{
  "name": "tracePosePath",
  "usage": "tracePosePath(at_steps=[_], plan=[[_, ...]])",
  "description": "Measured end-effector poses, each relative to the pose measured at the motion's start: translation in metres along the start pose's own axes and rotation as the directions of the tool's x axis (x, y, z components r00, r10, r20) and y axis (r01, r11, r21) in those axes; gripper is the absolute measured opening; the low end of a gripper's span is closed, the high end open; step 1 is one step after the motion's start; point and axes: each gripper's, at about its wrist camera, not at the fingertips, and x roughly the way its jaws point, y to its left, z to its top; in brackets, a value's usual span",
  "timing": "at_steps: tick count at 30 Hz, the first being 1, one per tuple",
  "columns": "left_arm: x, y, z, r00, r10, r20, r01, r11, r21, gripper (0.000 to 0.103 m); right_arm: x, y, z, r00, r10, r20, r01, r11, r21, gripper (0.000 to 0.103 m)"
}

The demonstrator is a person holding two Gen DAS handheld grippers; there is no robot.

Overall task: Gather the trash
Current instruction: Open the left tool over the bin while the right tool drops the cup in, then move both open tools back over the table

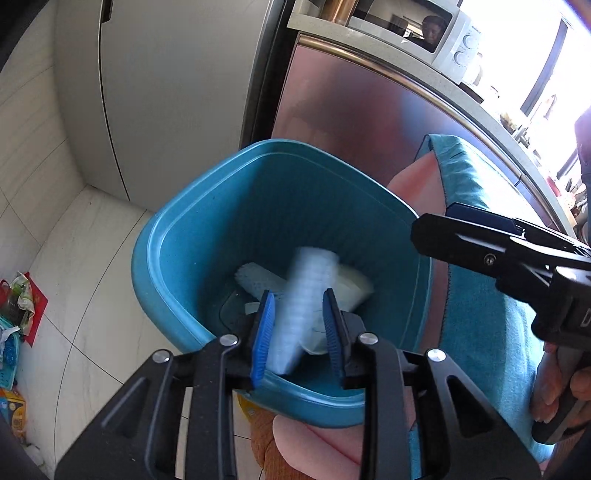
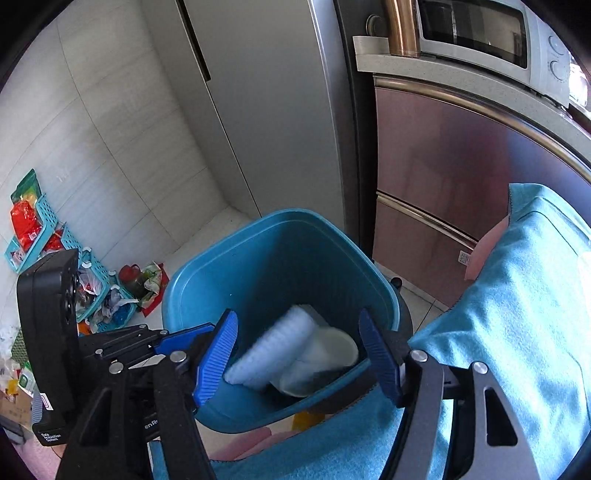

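Note:
A teal trash bin (image 1: 173,229) (image 2: 221,240) stands on the floor below both grippers. My left gripper (image 1: 299,328) hangs over its near rim. A blurred white foam mesh sleeve (image 1: 303,295) (image 2: 273,343) lies loose between the blue pads (image 1: 263,332), pointing down into the bin; the jaws stand open. White paper trash (image 1: 351,286) (image 2: 332,349) lies at the bin's bottom. My right gripper (image 2: 299,354) is open over the bin with nothing between its fingers. It shows at the right in the left wrist view (image 1: 436,225). The left gripper (image 2: 177,338) shows at the lower left in the right wrist view.
A grey fridge (image 2: 266,110) and a pinkish cabinet (image 2: 443,155) stand behind the bin, with a microwave (image 2: 491,33) on the counter. A teal towel (image 2: 517,295) drapes over pink padding to the right. Teal baskets (image 2: 44,229) and litter (image 2: 140,280) lie on the tiled floor at the left.

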Motion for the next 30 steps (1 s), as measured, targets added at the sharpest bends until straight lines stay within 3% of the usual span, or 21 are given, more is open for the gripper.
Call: tracePosePath(at_steps=[9, 18, 22, 30], plan=[[-0.033, -0.010, -0.011, 0.995, -0.025, 0.095, 0.020, 0.998, 0.058, 0.043, -0.026, -0.011, -0.016, 0.998, 0.037, 0.049, -0.039, 0.999, 0.032, 0.066], [-0.081, -0.052, -0.023, 0.974, -0.121, 0.193, 0.086, 0.980, 0.181, 0.051, -0.095, -0.017, -0.048, 0.980, 0.039, 0.197, -0.046, 0.998, 0.034, 0.066], [-0.094, -0.083, -0.034, 0.961, -0.201, 0.192, 0.149, 0.955, 0.256, 0.053, -0.131, -0.029, -0.070, 0.966, 0.007, 0.260, -0.024, 0.998, 0.061, 0.066], [-0.095, -0.162, -0.054, 0.933, -0.345, 0.106, 0.277, 0.872, 0.403, 0.054, -0.202, -0.071, -0.117, 0.931, -0.130, 0.341, 0.075, 0.983, 0.170, 0.066]])
